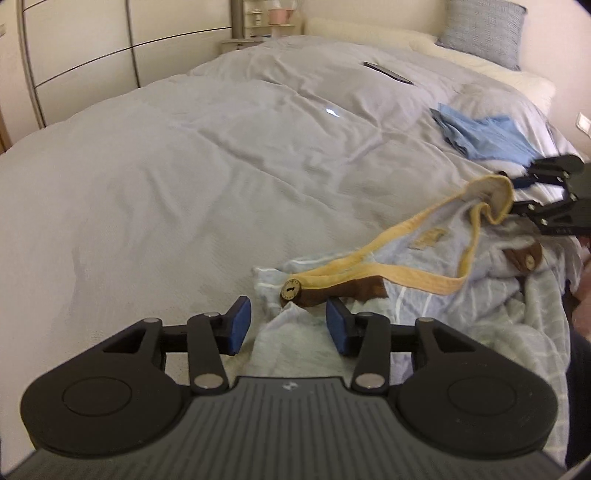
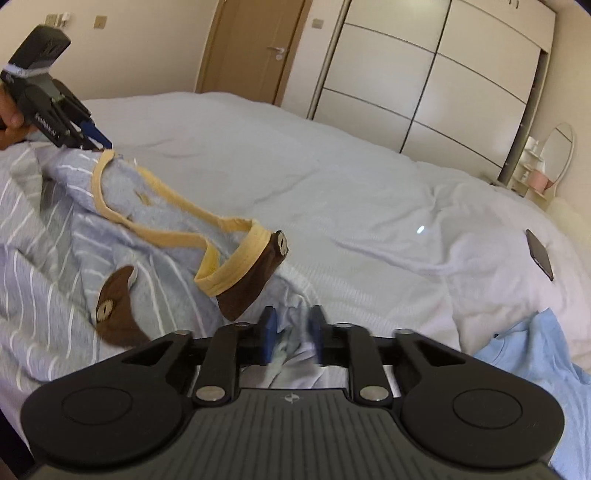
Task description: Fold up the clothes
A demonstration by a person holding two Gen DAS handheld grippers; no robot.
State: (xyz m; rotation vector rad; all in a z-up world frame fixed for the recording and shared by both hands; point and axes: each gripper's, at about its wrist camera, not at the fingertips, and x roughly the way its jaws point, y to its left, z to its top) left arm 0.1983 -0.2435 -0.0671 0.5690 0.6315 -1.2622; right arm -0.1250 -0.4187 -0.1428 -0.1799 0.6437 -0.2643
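A striped light-blue garment [image 1: 424,295] w/ yellow-trimmed neckline [image 1: 406,275] and brown shoulder tabs w/ round buttons is lying rumpled at the near edge of the bed [image 1: 184,166], on the grey duvet. One button tab [image 1: 291,291] is sitting just ahead of the left hand-held gripper [image 1: 288,325], whose blue pads are standing apart, moderately wide, w/ garment cloth lying between them but not pressed.

In the right wrist view, the right hand-held gripper [image 2: 291,336] is showing a narrow gap, a bunch of pale striped cloth sitting between its blue pads; motion blur on one pad, so can't tell if it's pinching the fabric. In the left wrist view that hand-held gripper is sitting at the raised yellow collar loop, far right.

A second, plain blue piece of clothing [image 1: 484,136] is lying further up the bed, apart from the striped one. A dark phone [image 1: 388,72] is resting on the duvet near the pillows [image 1: 480,33]. Wardrobe doors [image 2: 436,74] and a wooden door [image 2: 255,48] are standing beyond the bed.
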